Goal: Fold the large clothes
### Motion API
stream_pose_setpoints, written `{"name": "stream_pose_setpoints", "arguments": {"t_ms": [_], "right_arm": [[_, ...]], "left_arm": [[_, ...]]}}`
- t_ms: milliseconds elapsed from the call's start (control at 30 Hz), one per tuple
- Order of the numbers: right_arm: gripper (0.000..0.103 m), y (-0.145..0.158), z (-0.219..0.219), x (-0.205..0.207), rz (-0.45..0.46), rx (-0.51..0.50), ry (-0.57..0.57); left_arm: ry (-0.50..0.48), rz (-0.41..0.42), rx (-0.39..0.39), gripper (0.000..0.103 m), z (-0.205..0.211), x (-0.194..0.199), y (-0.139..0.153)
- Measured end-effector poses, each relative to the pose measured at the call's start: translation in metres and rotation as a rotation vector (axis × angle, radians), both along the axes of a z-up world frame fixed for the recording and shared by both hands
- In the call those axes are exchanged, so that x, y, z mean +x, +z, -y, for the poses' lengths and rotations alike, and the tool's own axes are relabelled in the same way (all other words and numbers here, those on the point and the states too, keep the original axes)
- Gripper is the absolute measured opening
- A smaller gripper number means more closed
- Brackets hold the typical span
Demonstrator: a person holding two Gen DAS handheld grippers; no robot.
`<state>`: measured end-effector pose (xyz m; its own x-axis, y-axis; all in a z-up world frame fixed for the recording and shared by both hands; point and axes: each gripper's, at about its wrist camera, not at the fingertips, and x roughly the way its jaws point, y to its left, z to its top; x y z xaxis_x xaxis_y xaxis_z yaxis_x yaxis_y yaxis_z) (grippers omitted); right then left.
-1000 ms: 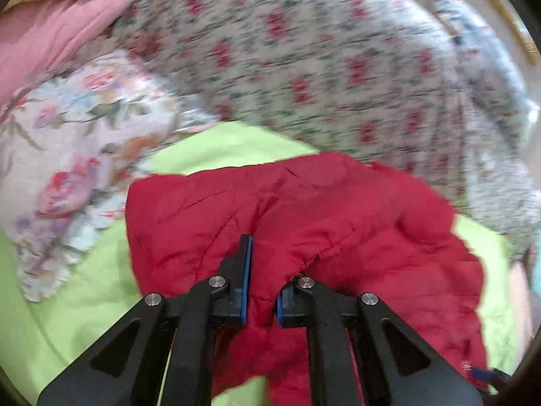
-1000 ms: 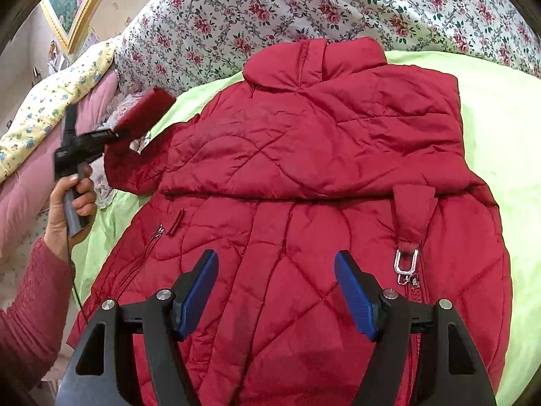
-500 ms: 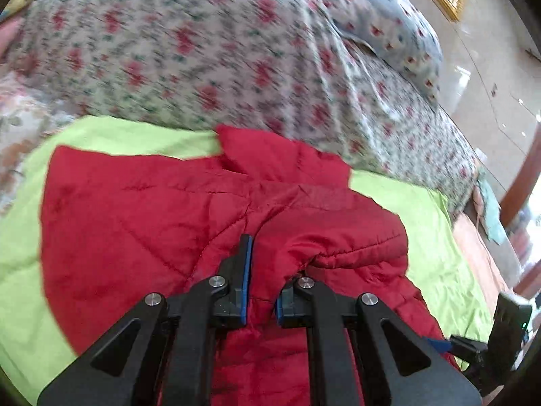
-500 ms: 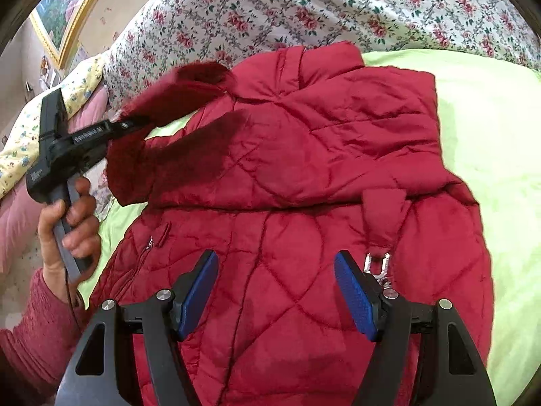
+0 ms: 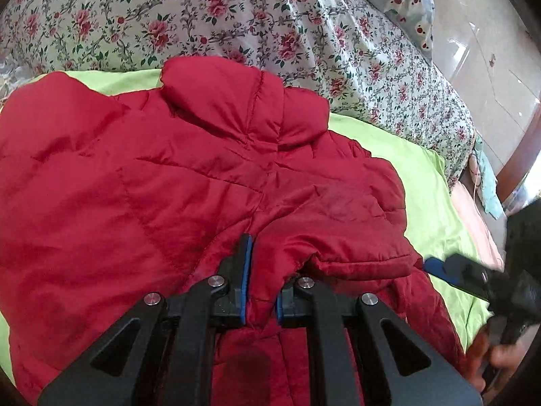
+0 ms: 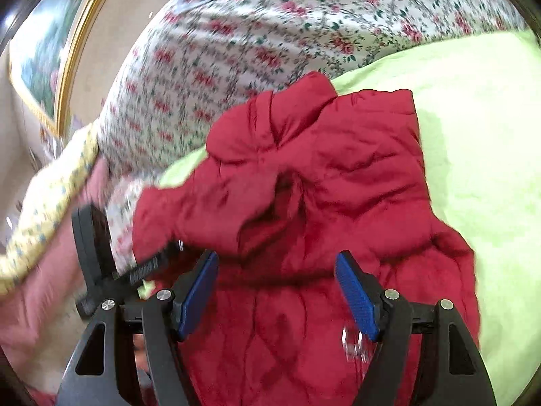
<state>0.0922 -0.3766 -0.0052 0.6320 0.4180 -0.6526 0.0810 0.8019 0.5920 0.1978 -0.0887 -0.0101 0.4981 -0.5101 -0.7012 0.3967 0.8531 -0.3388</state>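
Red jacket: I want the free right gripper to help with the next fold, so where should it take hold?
Probably the lower hem edge of the red jacket, coming from the near side, below the open right gripper. The quilted body lies flat on the green sheet there, while the left gripper already pinches the sleeve.

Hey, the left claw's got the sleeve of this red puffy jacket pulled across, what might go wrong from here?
1. The left claw pinches only a small bunch of the red quilted jacket; the slick fabric may slip out.
2. The sleeve looks bunched, so the fold may set lumpy.
3. The open right claw hovers near the metal clip and could snag it.
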Motion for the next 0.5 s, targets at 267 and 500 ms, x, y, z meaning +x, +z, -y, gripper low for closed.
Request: {"name": "stream_pose_setpoints", "arguments": {"t_ms": [267, 500], "right_arm": [[0.068, -0.046, 0.003, 0.06, -0.088, 0.289, -0.003], [0.018, -0.064, -0.009, 0.082, -0.121, 0.379, -0.01]], "left_arm": [[-0.006, 0.005, -0.003, 0.008, 0.0, 0.0, 0.0], [-0.031, -0.006, 0.012, 0.013, 0.001, -0.005, 0.002]]}}
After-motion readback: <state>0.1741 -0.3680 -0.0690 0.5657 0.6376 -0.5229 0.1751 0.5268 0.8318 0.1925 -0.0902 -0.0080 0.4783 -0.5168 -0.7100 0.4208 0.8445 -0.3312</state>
